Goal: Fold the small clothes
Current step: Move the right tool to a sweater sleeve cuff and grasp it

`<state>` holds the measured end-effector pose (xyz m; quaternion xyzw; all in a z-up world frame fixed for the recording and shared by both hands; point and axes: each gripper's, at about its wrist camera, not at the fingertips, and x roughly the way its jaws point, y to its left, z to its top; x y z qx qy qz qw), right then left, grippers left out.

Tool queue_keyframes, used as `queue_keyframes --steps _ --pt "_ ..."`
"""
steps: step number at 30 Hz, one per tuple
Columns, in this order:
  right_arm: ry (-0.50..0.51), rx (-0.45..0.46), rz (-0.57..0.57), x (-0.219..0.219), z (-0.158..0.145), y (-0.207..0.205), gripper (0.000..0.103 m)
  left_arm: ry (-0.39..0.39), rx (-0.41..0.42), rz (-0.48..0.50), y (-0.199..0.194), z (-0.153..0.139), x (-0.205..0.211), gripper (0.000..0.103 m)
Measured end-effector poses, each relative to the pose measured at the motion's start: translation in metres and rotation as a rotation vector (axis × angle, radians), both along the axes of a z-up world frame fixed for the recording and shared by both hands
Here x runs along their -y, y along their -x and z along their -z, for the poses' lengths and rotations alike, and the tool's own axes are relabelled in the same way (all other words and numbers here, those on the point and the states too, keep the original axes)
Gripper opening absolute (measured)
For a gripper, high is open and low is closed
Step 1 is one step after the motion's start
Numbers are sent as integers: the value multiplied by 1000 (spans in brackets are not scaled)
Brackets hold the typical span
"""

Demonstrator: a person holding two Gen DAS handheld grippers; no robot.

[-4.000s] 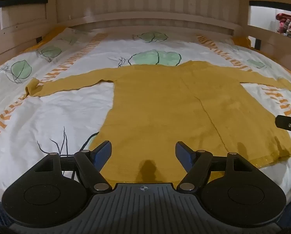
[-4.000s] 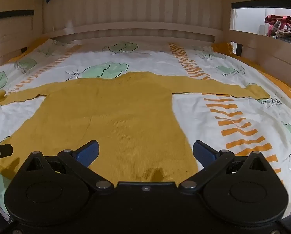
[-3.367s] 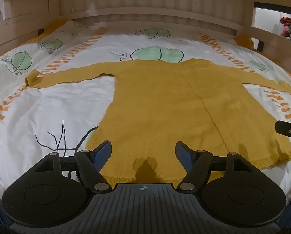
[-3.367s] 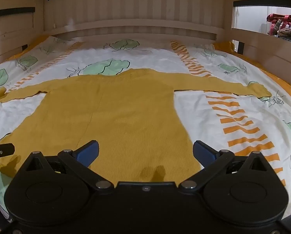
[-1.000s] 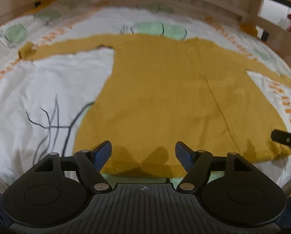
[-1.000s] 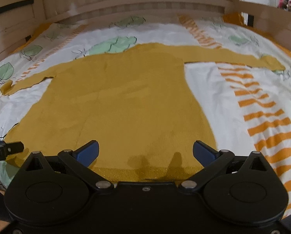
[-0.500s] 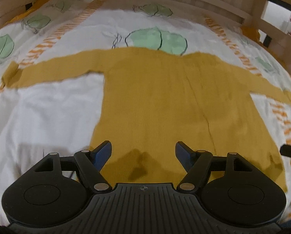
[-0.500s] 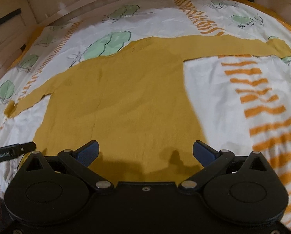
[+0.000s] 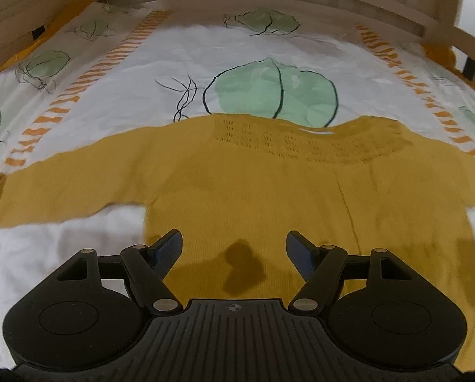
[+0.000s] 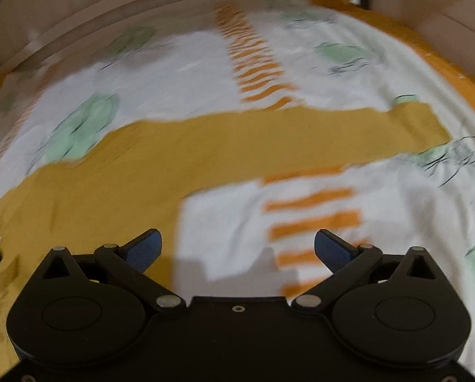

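Mustard-yellow sweater (image 9: 269,191) spread flat, sleeves outstretched, on a white bedsheet (image 9: 173,79) printed with green leaves and orange stripes; left gripper (image 9: 234,248) above the sweater's body, fingers spread wide and empty, yellow knit filling the gap between them, neckline beyond the tips; right gripper (image 10: 237,248) likewise spread and empty, over bare sheet just beside the body's edge, below the right sleeve (image 10: 301,137); right view motion-blurred.
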<state>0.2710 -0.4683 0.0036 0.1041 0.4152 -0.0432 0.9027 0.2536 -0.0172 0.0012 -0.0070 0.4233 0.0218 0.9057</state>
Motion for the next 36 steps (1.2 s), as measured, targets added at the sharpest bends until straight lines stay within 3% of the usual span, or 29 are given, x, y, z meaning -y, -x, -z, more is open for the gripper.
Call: queue_keyframes --steps 4,10,15,20,25,36 --pt "23 -32 84 49 6 -35 89 14 -27 -9 -22 15 5 71" --pt "46 -34 221 118 16 -74 89 -17 -120 4 -44 45 14 72" --pt "96 -49 266 159 25 -102 85 -27 -71 -5 -42 50 17 79" --pt "139 -55 315 192 31 -117 71 24 -43 -40 -41 53 12 87" --pt "167 -35 406 225 36 -120 60 19 -13 -51 -40 56 16 91" --pt "119 -65 439 251 64 -121 61 26 -14 -48 -42 55 15 93"
